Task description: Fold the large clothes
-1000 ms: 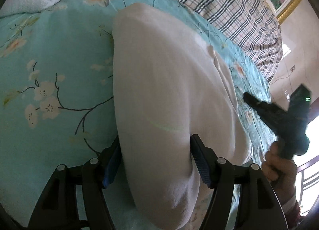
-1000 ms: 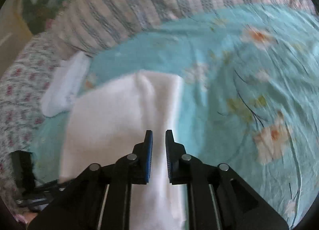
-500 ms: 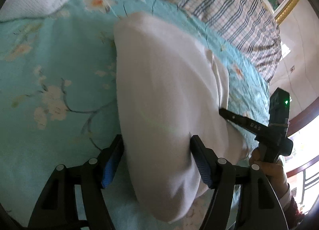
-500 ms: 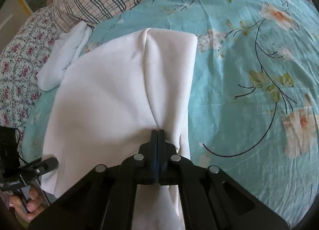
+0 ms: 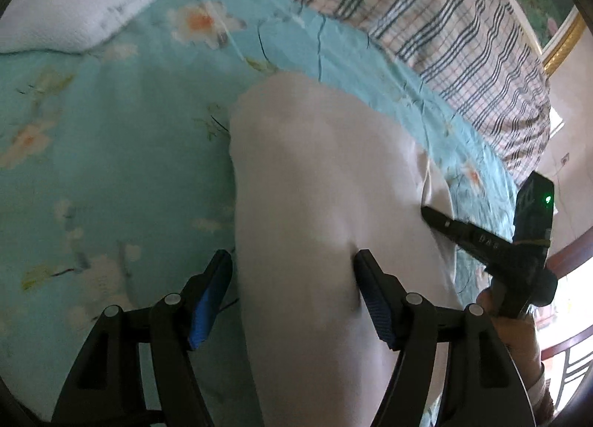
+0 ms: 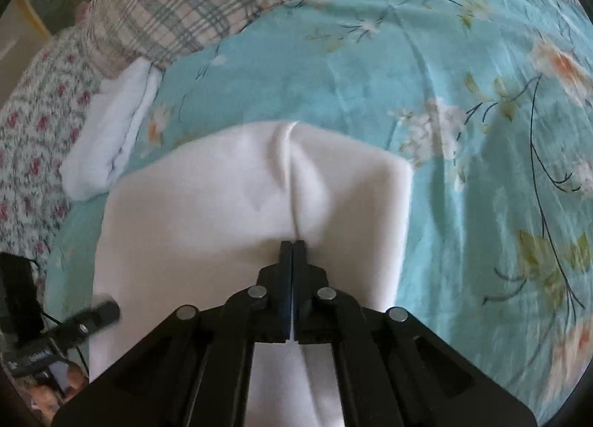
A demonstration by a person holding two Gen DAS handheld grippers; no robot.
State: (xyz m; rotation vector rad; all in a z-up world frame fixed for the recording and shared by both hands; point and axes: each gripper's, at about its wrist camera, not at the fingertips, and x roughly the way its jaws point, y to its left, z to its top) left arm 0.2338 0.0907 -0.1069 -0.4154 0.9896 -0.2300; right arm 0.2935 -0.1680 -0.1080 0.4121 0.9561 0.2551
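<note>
A white garment (image 5: pixel 326 175) lies folded lengthwise on the teal flowered bedsheet (image 5: pixel 111 167). My left gripper (image 5: pixel 292 260) straddles its near end and its jaws are opening: the right finger (image 5: pixel 370 293) touches the cloth, the left one stands just off the edge. My right gripper (image 6: pixel 292 243) is shut on a pinch of the garment (image 6: pixel 222 204), and a crease runs up from its tips. In the left wrist view the right gripper (image 5: pixel 431 216) bites the garment's right edge. The left gripper (image 6: pixel 100 312) shows at the lower left of the right wrist view.
A folded white towel (image 6: pixel 107 138) lies at the sheet's far left, near a plaid quilt (image 6: pixel 185 1) and a rose-print pillow (image 6: pixel 26 130). The plaid quilt (image 5: pixel 444 19) runs along the bed's far side. A wooden rail (image 5: pixel 567 267) is at the right.
The right gripper's jaws closed onto the garment and it came in lower at the right edge. The left gripper slid sideways along the bed, and its left finger came off the cloth edge.
</note>
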